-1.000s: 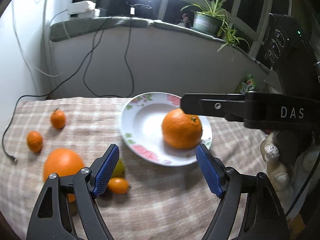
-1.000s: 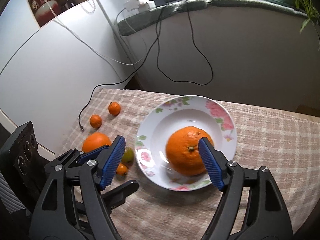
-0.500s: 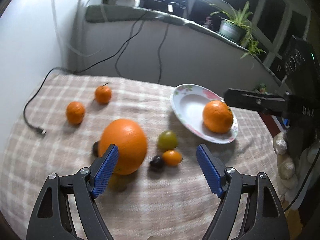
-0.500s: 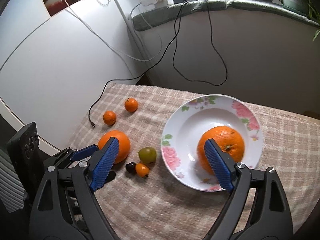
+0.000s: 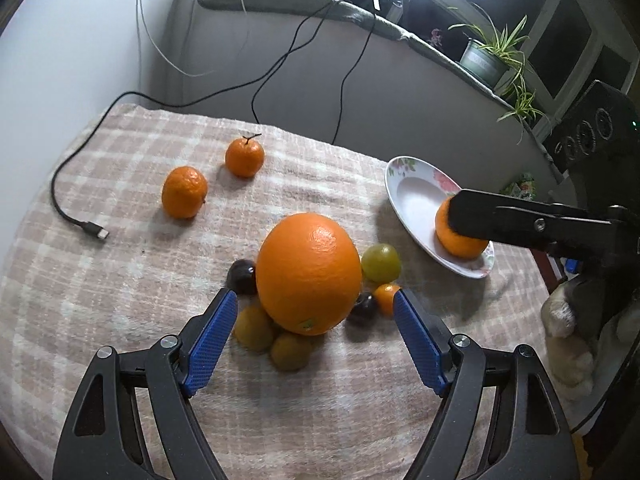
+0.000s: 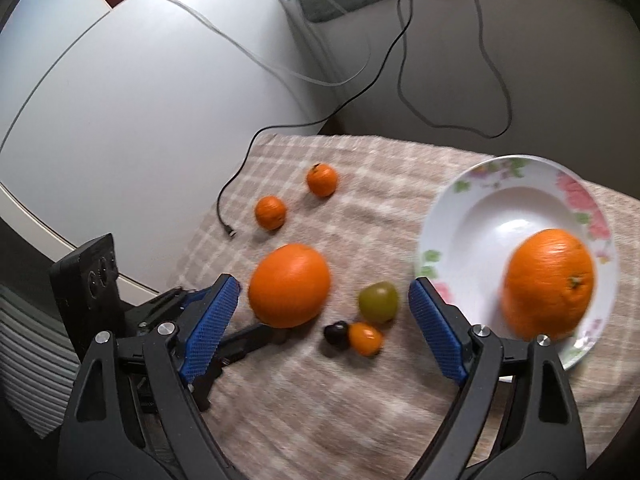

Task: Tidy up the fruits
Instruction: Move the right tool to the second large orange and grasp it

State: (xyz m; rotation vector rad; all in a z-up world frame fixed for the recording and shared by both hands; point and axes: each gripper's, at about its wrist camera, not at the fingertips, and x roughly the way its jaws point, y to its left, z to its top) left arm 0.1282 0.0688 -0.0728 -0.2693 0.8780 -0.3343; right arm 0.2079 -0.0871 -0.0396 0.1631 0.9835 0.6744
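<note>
A checked cloth [image 5: 120, 264] is seen spread over the table, and on its right side a white flowered plate [image 6: 472, 216] is set, with one orange [image 6: 548, 284] lying in it. Near the middle of the cloth a large orange [image 5: 308, 274] with smooth, glossy peel is found, ringed by small fruits: a green one [image 5: 381, 263], a dark one [image 5: 242, 277] and a tiny orange one [image 5: 385, 298] are touching or just beside it. Two mandarins [image 5: 185, 192] are placed farther off to the left. The left gripper [image 5: 314, 340] is held with fingers well apart and nothing between them, just short of the large orange; the right gripper [image 6: 324, 324] is likewise spread and empty. The plate's orange is partly covered by a black finger in the left view, and two yellowish fruits [image 5: 253, 328] are half hidden under the large orange.
</note>
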